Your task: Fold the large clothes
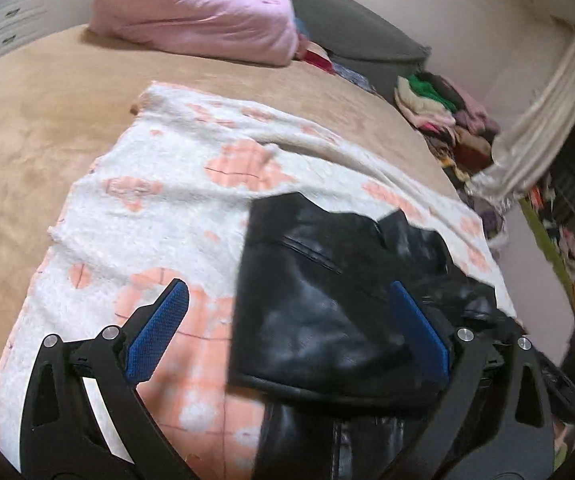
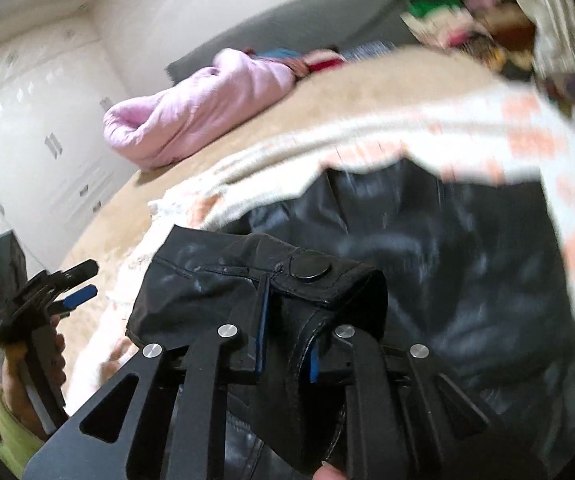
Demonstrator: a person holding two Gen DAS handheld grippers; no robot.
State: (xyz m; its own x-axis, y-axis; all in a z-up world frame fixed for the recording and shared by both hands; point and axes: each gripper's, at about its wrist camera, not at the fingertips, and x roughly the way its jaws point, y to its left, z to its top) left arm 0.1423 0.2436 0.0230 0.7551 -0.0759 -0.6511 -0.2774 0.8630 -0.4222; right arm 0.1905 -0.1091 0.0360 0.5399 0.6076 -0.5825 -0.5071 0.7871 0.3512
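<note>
A black leather jacket (image 1: 327,320) lies crumpled on a white and peach blanket (image 1: 159,208) spread over the tan bed (image 1: 27,120). My left gripper (image 1: 287,320) hovers over the jacket's near edge, wide open, its blue pads (image 1: 159,332) apart from the leather. In the right wrist view my right gripper (image 2: 287,344) is shut on a folded tab of the jacket (image 2: 467,280) with a round snap button (image 2: 311,266), lifted off the bed. The left gripper (image 2: 83,282) shows at the far left, held by a hand (image 2: 23,364), with nothing between its fingers.
A rolled pink quilt (image 1: 195,12) lies at the bed's far end against a grey headboard (image 1: 367,28). A heap of mixed clothes (image 1: 447,120) and a pale curtain (image 1: 547,108) stand right of the bed. White wardrobe doors (image 2: 27,120) line the left wall.
</note>
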